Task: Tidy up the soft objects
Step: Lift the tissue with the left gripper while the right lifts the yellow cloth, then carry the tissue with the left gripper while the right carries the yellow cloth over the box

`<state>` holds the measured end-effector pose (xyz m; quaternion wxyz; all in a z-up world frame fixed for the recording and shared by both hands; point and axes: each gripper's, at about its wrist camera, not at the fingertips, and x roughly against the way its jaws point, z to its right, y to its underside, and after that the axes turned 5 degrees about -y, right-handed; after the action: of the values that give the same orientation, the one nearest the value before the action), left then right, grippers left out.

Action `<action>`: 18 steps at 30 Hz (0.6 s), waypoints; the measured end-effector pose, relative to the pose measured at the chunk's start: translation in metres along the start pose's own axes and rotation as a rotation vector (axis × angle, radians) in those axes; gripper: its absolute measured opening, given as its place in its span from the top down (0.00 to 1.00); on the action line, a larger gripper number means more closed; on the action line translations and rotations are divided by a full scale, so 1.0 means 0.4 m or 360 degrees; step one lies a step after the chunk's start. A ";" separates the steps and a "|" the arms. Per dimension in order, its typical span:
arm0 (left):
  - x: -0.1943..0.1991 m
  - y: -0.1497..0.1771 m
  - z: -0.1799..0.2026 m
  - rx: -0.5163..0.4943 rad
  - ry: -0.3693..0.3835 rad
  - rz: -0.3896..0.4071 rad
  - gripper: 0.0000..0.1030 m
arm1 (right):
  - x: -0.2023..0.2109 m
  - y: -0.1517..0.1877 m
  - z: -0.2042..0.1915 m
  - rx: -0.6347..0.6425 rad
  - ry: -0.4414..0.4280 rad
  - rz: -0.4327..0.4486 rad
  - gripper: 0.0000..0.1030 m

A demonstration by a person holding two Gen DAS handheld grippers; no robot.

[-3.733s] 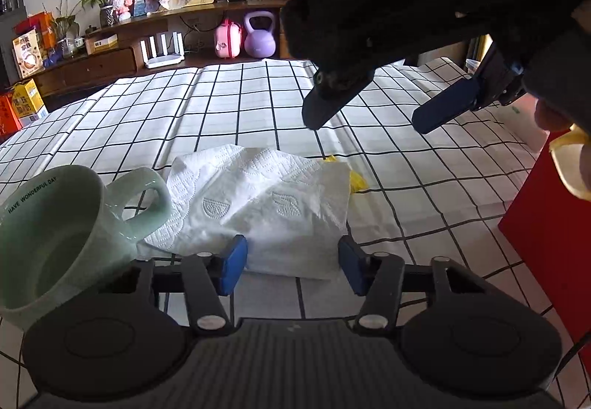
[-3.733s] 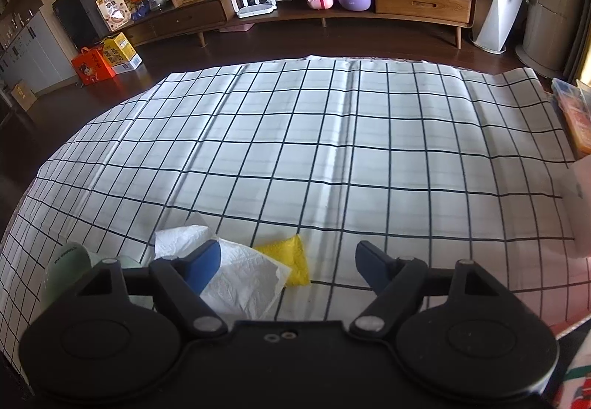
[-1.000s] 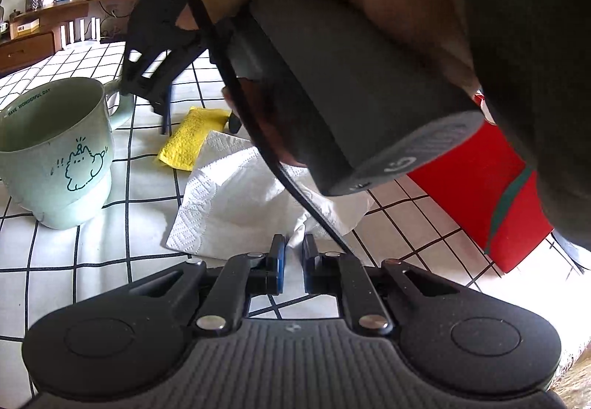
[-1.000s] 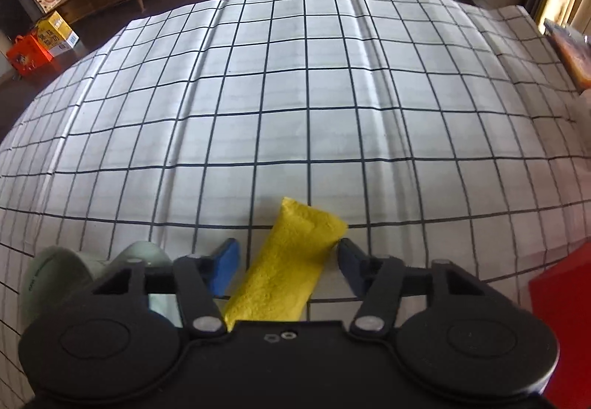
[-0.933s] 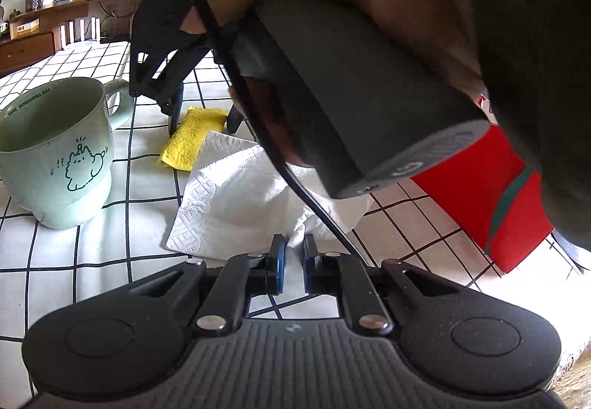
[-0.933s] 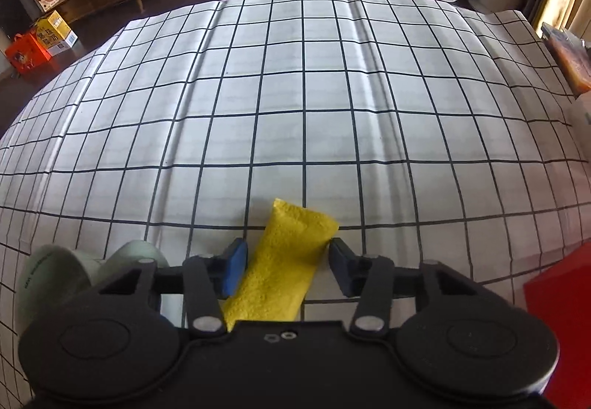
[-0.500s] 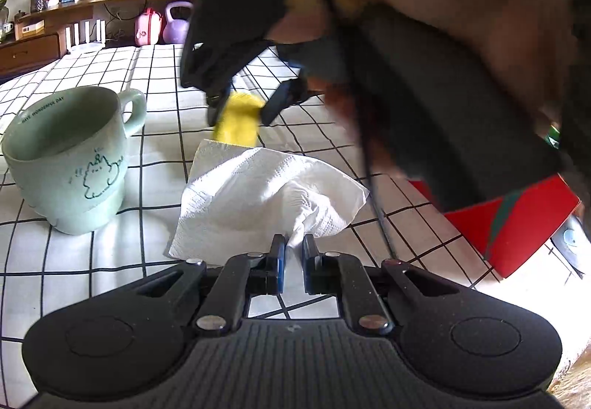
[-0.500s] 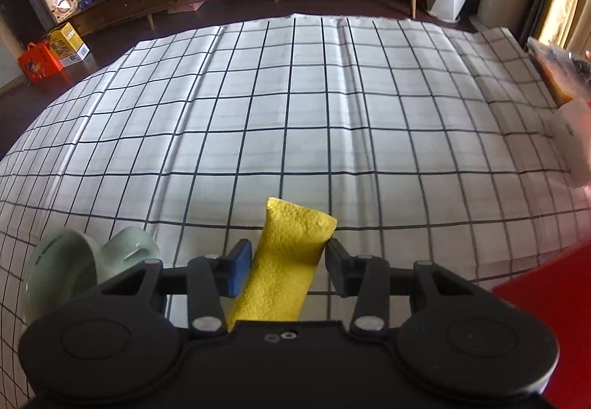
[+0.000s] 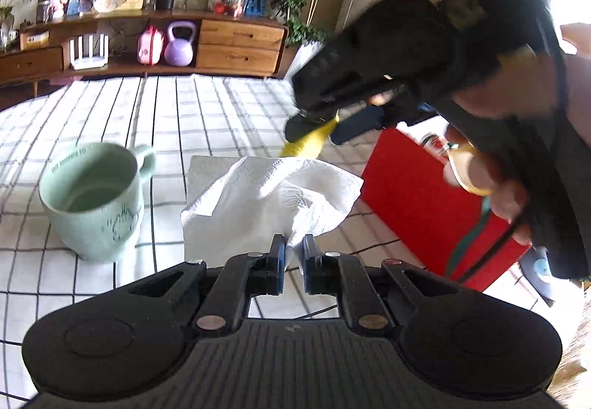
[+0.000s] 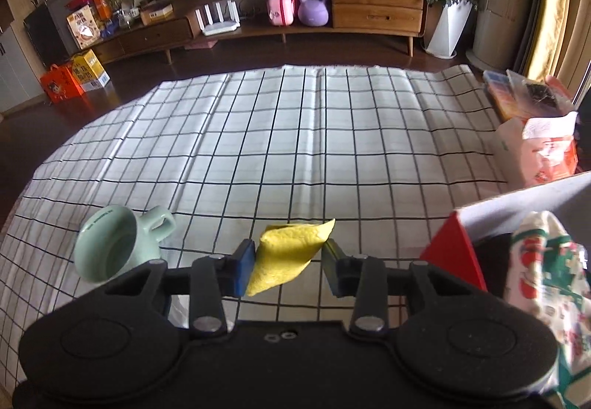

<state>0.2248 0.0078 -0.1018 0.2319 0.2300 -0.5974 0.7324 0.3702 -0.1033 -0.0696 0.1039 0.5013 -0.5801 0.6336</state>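
**Both grippers holding soft things above the checked cloth**

The left gripper (image 9: 293,254) has its jaws nearly closed, pinching a corner of the white tissue (image 9: 266,198). The tissue bunches up toward the jaws, while its far part spreads over the cloth (image 9: 207,113), a white sheet with a black grid.

The right gripper (image 10: 288,263) has its jaws part closed on the yellow sponge (image 10: 286,254). The blue pads press the sponge from either side, and it sticks out forward, tilted, with one corner pointing up to the right. In the left wrist view the same gripper (image 9: 321,128) shows above and beyond the tissue, with the sponge (image 9: 306,145) hanging from its tips clear of the cloth; that view is blurred by motion.

A pale green mug (image 9: 92,198) stands upright on the cloth just left of the tissue, handle turned away toward the far side. In the right wrist view the mug (image 10: 114,246) sits near the cloth's near-left corner.

A red box (image 9: 424,202) stands at the cloth's right edge, just right of the tissue. From the right wrist camera its red corner (image 10: 454,254) and pale inner wall show, with a printed bag (image 10: 543,272) inside it.

Beyond the cloth's far edge, a wooden sideboard (image 10: 376,3) runs along the wall.
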 end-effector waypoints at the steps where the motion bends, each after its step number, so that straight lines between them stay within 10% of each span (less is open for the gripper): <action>1: 0.013 -0.006 0.004 -0.0004 0.0011 0.0012 0.91 | 0.022 0.004 0.006 -0.0005 -0.0011 0.0017 0.63; 18: 0.141 -0.216 0.143 -0.0085 0.0207 0.0142 0.91 | 0.345 0.074 0.197 -0.0118 -0.0027 0.0333 0.63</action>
<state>0.2370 -0.0293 0.0094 0.2434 0.1488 -0.6100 0.7393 0.3238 -0.2407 0.0022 0.0509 0.4393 -0.6531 0.6148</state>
